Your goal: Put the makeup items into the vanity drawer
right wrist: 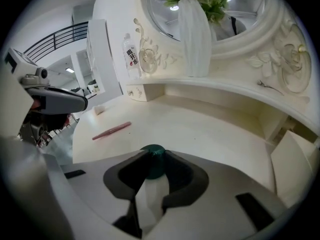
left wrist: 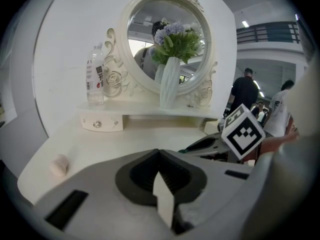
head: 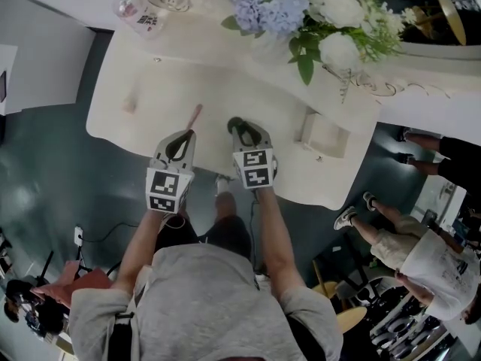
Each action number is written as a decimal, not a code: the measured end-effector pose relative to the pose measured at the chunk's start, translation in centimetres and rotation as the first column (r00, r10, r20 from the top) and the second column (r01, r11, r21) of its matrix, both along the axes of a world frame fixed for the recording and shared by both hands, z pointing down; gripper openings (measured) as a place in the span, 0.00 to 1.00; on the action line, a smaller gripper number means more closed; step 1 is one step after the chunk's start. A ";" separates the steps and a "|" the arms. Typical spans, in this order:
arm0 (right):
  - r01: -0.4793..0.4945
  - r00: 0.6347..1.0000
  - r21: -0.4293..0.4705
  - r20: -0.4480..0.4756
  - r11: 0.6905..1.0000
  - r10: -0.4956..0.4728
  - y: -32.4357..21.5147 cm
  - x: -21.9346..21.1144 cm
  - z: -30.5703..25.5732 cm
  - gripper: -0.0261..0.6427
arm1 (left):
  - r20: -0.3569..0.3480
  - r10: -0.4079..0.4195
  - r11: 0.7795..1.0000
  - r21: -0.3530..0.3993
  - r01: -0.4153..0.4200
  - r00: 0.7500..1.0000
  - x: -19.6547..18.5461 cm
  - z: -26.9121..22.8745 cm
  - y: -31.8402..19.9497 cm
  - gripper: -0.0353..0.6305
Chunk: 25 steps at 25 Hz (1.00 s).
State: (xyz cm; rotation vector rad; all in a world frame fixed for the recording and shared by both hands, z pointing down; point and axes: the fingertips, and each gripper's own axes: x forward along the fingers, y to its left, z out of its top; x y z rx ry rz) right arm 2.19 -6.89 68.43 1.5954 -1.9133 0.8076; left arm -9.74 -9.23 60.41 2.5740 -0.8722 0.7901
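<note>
Nearest the person, at the near edge of the vanity table [head: 248, 81], the two grippers sit side by side. The right gripper [head: 244, 130] has its jaws part-way closed and pinches a green-capped item [right wrist: 151, 166]. Its dark round cap stands up at the fingertips, and its white body runs back between the pads. To its left, the left gripper [left wrist: 159, 153] has its jaws pressed together tip to tip (a pale sliver shows behind the tips, and I cannot tell whether it is table or something caught there). Just beyond the left gripper a pink pencil [right wrist: 112, 130] lies flat on the tabletop, apart from both grippers. Further left, near the table's left edge, a small pale puff [left wrist: 59, 165] rests by itself. On the right side of the table, well apart from the pencil, the vanity drawer [head: 325, 135] stands pulled out, a pale open box. At the far side a raised shelf carries a small closed drawer [left wrist: 102, 123] with a jewelled knob on the left. A water bottle [left wrist: 95, 76] stands above that drawer. A ribbed white vase [left wrist: 170, 81] of blue and white flowers stands in the middle, in front of the round mirror [left wrist: 165, 39].
</note>
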 end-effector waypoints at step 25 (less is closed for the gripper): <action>-0.320 0.929 0.300 -0.090 0.899 0.360 5.5 13.4 -13.2 0.08 | -0.079 0.229 0.964 0.155 -0.215 0.970 11.0 -8.3 1.4 0.06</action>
